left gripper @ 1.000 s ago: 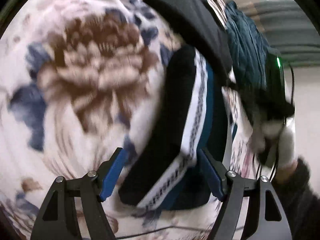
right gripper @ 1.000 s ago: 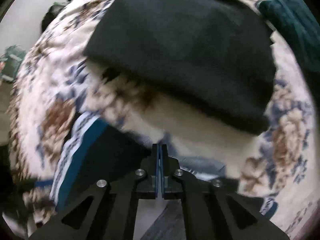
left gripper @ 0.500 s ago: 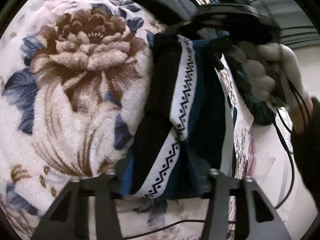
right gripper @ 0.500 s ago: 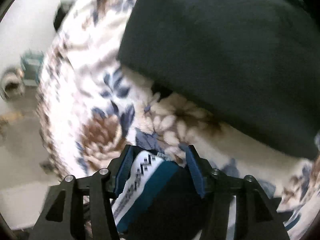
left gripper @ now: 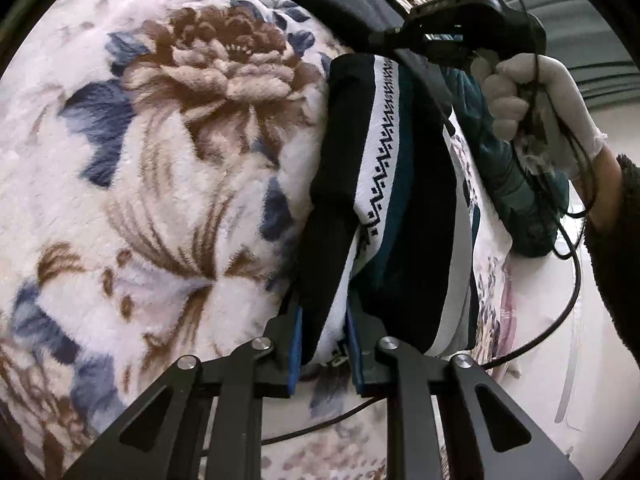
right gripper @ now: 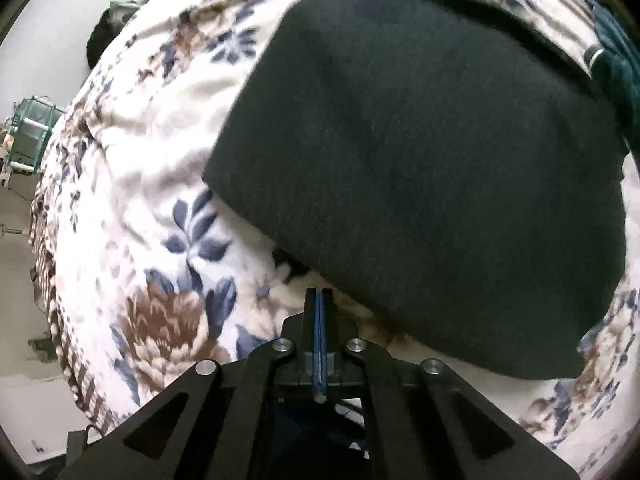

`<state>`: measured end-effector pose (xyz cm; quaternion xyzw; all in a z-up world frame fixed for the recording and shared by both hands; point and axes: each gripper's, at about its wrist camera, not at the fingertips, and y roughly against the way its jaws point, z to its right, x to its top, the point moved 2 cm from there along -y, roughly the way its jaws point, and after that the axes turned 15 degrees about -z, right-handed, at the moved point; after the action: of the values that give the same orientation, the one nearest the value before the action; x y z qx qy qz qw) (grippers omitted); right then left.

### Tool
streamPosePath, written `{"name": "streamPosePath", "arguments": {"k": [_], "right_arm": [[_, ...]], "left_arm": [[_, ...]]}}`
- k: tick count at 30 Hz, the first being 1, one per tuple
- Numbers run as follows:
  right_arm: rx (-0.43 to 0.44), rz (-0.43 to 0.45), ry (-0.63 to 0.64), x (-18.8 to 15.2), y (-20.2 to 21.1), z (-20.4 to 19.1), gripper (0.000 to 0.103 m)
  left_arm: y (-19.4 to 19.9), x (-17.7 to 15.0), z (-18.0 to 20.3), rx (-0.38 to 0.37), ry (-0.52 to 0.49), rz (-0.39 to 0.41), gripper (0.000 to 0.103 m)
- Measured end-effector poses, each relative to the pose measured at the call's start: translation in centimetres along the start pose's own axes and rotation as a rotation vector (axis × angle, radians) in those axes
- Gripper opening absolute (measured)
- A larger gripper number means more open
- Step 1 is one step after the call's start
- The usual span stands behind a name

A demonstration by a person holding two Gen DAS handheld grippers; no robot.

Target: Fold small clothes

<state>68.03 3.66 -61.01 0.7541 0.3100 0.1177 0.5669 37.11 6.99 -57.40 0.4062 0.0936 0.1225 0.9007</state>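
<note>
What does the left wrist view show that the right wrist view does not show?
Only the left wrist view shows the left gripper shut on the patterned garment, the white band with zigzag along it, the gloved right hand, and a cable.

Only the right wrist view shows the right gripper's blue pads pressed together, and the room floor at the left.

Both show the floral blanket, the black folded cloth and the teal garment.
</note>
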Motion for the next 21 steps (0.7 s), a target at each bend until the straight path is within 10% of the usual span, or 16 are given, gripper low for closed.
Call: {"name": "streamPosePath", "arguments": {"k": [5, 9, 11, 21], "right_arm": [[0.026, -0.201, 0.087, -0.7, -2.4, -1.7, 0.047], [-0.046, -0.317, 0.124, -2.3, -5.3, -2.9, 0.044], [-0.047, -0.252, 0.143, -2.8, -4.8, -3.1, 0.009], [-0.080, -0.065, -0.016, -2.4, -3.3, -2.1, 0.005]], "left_arm": [[0.4, 0.6, 0.3, 0.038, -0.027, -0.009, 0.016], [0.2, 0.5, 0.5, 0.057, -0.035, -0.003, 0.016], [0.2, 0.3, 0.6, 0.053, -0.027, 0.004, 0.016], [0.1, -2.1, -0.4, 0.047, 0.014, 0.014, 0.012]]}}
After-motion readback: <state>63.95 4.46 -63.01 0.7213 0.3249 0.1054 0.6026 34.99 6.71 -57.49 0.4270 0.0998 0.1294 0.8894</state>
